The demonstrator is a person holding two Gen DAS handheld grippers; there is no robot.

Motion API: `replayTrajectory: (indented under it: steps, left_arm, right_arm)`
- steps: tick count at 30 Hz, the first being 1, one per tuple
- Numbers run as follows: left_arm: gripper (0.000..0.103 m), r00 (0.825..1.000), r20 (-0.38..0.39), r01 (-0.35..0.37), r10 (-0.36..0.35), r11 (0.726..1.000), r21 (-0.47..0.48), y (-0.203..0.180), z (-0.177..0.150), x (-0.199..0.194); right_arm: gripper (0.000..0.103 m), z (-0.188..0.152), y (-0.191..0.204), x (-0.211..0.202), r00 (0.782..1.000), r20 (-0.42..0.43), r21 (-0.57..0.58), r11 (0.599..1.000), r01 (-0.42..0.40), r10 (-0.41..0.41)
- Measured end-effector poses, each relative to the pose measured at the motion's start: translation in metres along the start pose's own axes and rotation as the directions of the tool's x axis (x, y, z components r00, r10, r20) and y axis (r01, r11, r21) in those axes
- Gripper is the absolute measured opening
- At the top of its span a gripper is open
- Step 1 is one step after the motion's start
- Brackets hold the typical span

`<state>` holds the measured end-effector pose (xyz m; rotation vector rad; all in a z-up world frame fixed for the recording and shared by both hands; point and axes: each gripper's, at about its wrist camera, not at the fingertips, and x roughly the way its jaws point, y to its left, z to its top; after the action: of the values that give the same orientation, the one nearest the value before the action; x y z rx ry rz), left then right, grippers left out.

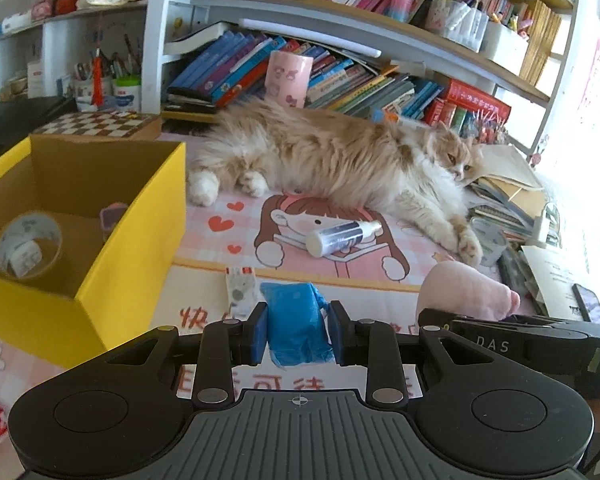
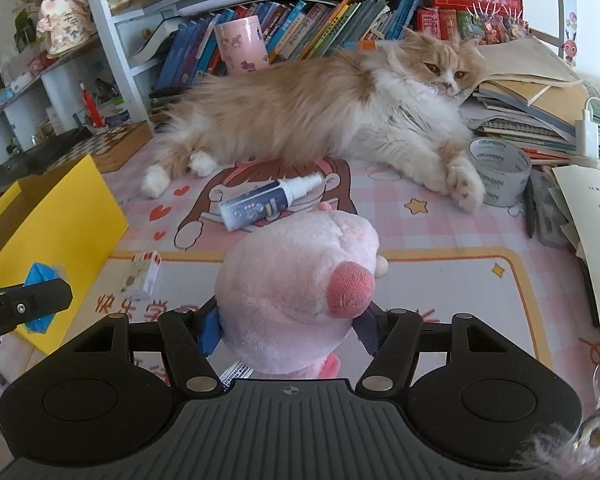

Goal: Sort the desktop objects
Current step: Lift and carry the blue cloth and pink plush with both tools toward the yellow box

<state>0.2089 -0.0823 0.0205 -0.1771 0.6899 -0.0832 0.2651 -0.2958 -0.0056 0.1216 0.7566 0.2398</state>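
- Desktop objects lay spread over my pink cartoon-printed tabletop mat (image 1: 340, 276), with a yellow cardboard box (image 1: 140, 216) standing open at its left edge.
- My left gripper (image 1: 296, 330) had its fingers clenched on a crumpled blue plastic packet (image 1: 294, 320), held above the mat just right of the box.
- My right gripper (image 2: 288, 326) had its fingers closed around a pink plush toy with a darker pink snout (image 2: 296, 280), lifted clear of the mat; the toy filled the space between the blue pads.
- Inside the box I saw a roll of clear printed tape (image 1: 28, 246) lying against the near-left wall, and a small purple item (image 1: 112, 214) further back that I could not identify.
- A white spray bottle with a dark blue label (image 2: 270, 202) lay on its side at mid-mat.
- A small white carton with red trim (image 2: 142, 274) lay near the box.
- A long-haired orange-and-white cat (image 2: 340, 108) sprawled across the back of the mat, a front paw touching a second roll of white printed tape (image 2: 500, 170).
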Motion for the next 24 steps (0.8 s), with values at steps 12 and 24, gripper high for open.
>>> replayTrajectory:
  steps: [12, 24]
  left_arm:
    - [0.03, 0.999, 0.024, 0.021, -0.021, 0.999, 0.033, 0.007, -0.009, -0.025]
    - [0.029, 0.998, 0.027, 0.058, -0.06, 0.995, 0.078, 0.038, -0.017, -0.054]
  right_arm:
    - [0.061, -0.015, 0.023, -0.02, 1.0, 0.021, -0.031, 0.999, -0.015, 0.015]
    - [0.062, -0.036, 0.073, -0.043, 0.999, 0.05, -0.044, 0.999, 0.0, 0.002]
